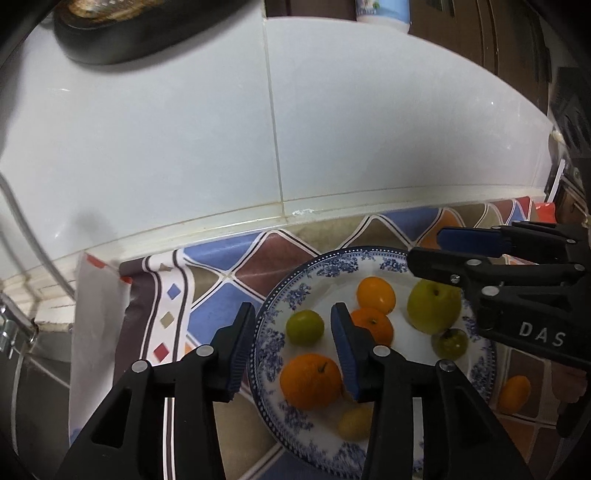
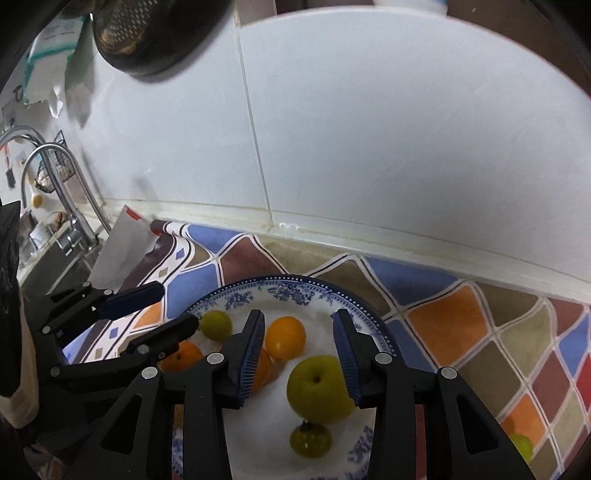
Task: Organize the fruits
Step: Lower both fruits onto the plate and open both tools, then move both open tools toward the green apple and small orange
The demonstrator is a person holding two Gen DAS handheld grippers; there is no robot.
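Note:
A blue-and-white plate (image 1: pixel 263 354) (image 2: pixel 364 300) on the patterned counter cover holds several fruits: oranges (image 1: pixel 310 380) (image 2: pixel 285 336), a small green fruit (image 1: pixel 305 327) (image 2: pixel 216 324), a big green apple (image 1: pixel 434 306) (image 2: pixel 317 387), a dark green fruit (image 1: pixel 450 343) (image 2: pixel 309 439) and a yellow one (image 1: pixel 354 421). My left gripper (image 1: pixel 291 354) (image 2: pixel 179 308) is open over the plate's left side, its pads on either side of the small green fruit and the large orange without touching them. My right gripper (image 2: pixel 299 358) (image 1: pixel 424 247) is open over the apple, whose right side its right pad covers.
An orange (image 1: pixel 513 393) and a green fruit (image 2: pixel 521 446) lie on the cover to the right of the plate. A white tiled wall (image 1: pixel 332 129) stands close behind. A faucet (image 2: pixel 55 177) and sink are at the left. A dark pan (image 1: pixel 129 33) hangs above.

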